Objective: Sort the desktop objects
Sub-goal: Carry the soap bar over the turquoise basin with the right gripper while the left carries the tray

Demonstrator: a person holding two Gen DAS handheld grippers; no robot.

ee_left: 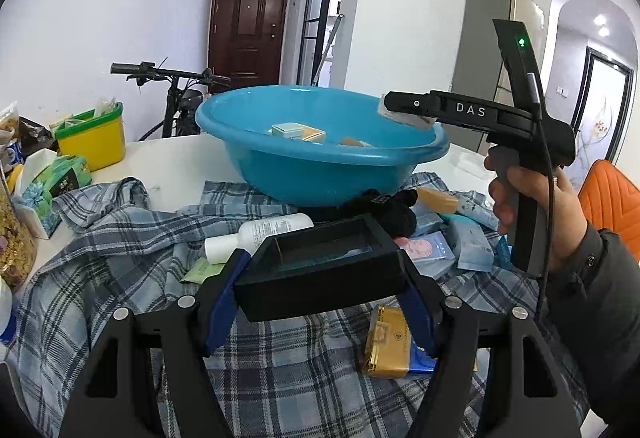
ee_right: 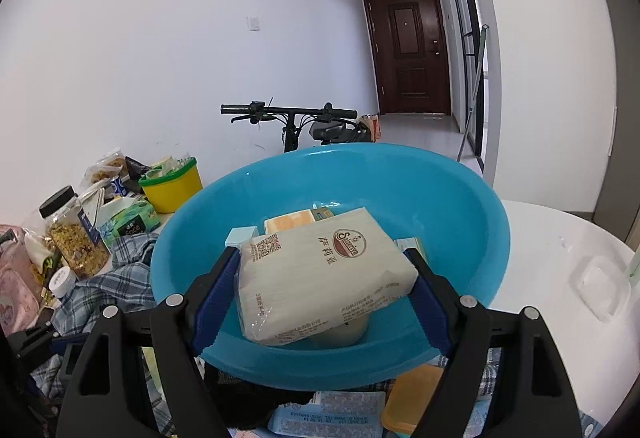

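Left wrist view: left gripper [ee_left: 320,270] is clamped on a black box [ee_left: 324,270] over the plaid cloth [ee_left: 120,238]; right gripper [ee_right: 326,278] squeezes a tissue pack [ee_right: 320,274] (beige wrapper) above the blue basin [ee_right: 460,222], yellow tub [ee_right: 172,185] at 10 o'clock.

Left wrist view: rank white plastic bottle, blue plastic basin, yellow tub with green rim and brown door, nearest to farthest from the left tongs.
1. White plastic bottle, lying on the plaid cloth just beyond the left tongs, slightly left.
2. Blue plastic basin, behind it, centre.
3. Yellow tub with green rim, far left on the table.
4. Brown door, down the hallway.
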